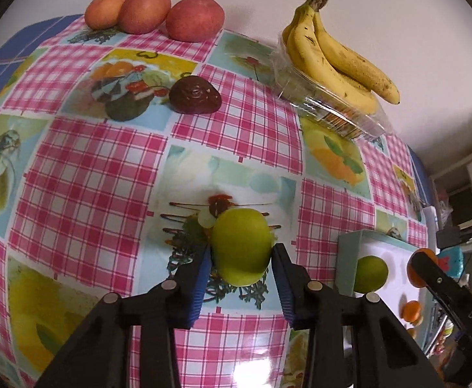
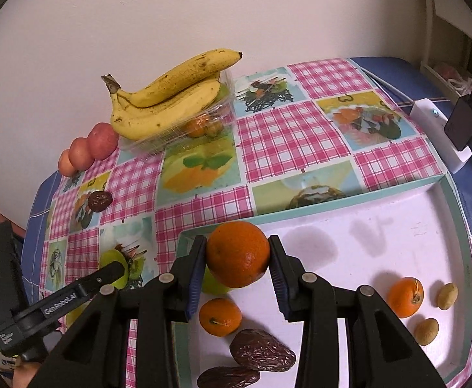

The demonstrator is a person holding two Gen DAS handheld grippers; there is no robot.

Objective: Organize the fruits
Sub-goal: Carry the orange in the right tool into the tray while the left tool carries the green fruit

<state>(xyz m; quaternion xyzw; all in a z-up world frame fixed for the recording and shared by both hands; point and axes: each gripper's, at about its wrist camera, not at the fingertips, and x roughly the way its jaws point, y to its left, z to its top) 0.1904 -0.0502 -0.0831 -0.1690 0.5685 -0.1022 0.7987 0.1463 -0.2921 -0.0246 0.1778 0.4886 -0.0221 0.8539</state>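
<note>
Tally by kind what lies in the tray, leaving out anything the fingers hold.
In the tray:
Oranges: 2
Dates: 2
Small tan fruits: 2
Green fruit: 1
Total: 7

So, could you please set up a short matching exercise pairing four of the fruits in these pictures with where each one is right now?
Things:
1. green apple
2. large orange
3. bananas
4. lone dark date

Places:
A. on top of the clear plastic container
B. between the fingers of the right gripper, over the tray
C. lying alone on the tablecloth
D. between the fingers of the left gripper

Pairs: 1-D, 2-B, 3-A, 4-C
</note>
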